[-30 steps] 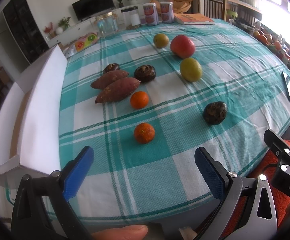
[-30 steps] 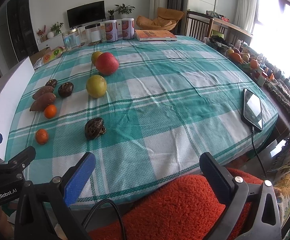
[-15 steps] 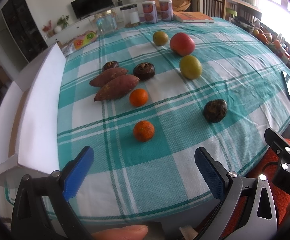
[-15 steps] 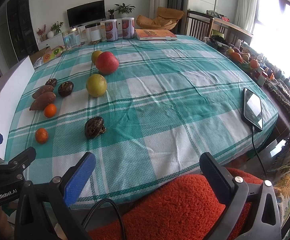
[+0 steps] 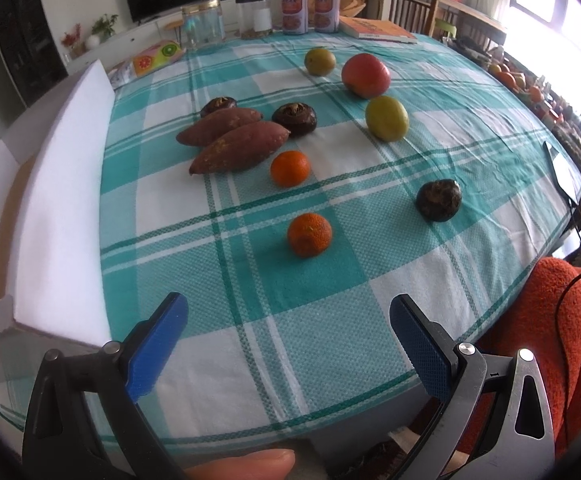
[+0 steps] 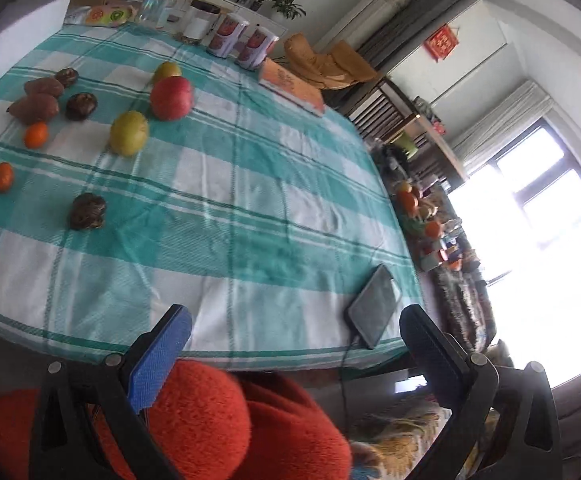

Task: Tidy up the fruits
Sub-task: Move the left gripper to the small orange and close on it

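Both grippers have shifted since a moment ago: the left gripper (image 5: 288, 340) has eased forward over the near edge of the tabletop (image 5: 370, 168), so the nearest tangerine (image 5: 309, 234) now looms larger at 12 o'clock of its view, while the right gripper (image 6: 294, 352) has rolled and swung rightward, toward the phone (image 6: 374, 306) at 1 o'clock and the bright window. Fingers on both are spread wide and hold nothing.

Sorting looks barely begun, if at all. Every piece lies loose on the checked cloth: two sweet potatoes (image 5: 234, 140) touching side by side at 11 o'clock, a second tangerine (image 5: 290, 168) just beside them, three dark round fruits (image 5: 438, 200) scattered, two yellow-green fruits (image 5: 386, 118) and a red apple (image 5: 365, 76) farther back.

As for containers, a white foam box (image 5: 62, 208) stands along the tabletop's left edge at 9 o'clock; its inside is mostly hidden, and no fruit shows in it. Glass jars (image 5: 203, 24) and tins (image 5: 294, 12) at the far edge hold unclear contents.
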`<action>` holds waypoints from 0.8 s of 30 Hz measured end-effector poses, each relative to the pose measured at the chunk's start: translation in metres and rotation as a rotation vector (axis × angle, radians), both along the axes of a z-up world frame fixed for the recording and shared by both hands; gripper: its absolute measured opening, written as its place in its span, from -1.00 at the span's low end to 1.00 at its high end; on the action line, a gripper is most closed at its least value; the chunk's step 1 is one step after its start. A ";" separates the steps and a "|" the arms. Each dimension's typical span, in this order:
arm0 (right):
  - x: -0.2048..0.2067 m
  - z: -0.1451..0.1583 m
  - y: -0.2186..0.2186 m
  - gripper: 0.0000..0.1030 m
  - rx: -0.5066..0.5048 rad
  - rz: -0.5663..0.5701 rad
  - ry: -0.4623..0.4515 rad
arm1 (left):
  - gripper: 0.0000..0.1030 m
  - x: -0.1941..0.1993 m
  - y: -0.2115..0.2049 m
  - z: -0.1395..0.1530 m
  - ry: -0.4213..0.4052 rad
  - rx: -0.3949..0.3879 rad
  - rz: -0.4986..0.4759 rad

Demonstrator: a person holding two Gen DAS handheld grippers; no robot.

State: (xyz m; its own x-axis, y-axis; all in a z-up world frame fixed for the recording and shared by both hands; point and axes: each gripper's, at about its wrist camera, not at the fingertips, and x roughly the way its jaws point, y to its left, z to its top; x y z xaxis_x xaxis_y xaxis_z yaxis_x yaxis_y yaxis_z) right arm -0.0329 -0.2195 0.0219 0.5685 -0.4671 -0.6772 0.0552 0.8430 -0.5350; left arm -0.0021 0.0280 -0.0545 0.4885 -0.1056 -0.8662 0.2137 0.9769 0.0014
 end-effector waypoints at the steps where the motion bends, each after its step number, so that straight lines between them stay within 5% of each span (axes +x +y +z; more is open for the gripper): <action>1: -0.001 0.003 -0.003 1.00 0.122 0.011 -0.011 | 0.97 0.000 -0.001 -0.005 0.020 -0.017 0.005; 4: -0.003 -0.012 -0.014 1.00 0.485 -0.002 -0.051 | 0.97 0.000 -0.001 -0.016 0.052 -0.052 0.009; 8: -0.010 -0.048 -0.013 1.00 0.641 -0.074 -0.133 | 0.97 0.003 0.009 -0.026 0.033 -0.021 0.022; 13: -0.013 -0.061 0.011 1.00 0.620 -0.034 -0.166 | 0.97 0.014 0.022 -0.046 0.061 -0.027 0.067; 16: -0.016 -0.056 0.017 1.00 0.578 0.003 -0.204 | 0.99 0.017 0.017 -0.048 0.021 0.020 0.056; 24: -0.014 -0.059 0.004 1.00 0.651 -0.017 -0.197 | 0.99 0.019 0.022 -0.051 -0.100 -0.005 0.042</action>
State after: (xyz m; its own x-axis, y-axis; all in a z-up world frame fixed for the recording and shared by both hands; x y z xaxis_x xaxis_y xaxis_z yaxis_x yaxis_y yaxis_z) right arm -0.0473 -0.2152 -0.0375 0.7065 -0.0091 -0.7077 0.1156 0.9880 0.1027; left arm 0.0172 0.0502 -0.1051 0.5767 -0.0878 -0.8123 0.1717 0.9850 0.0154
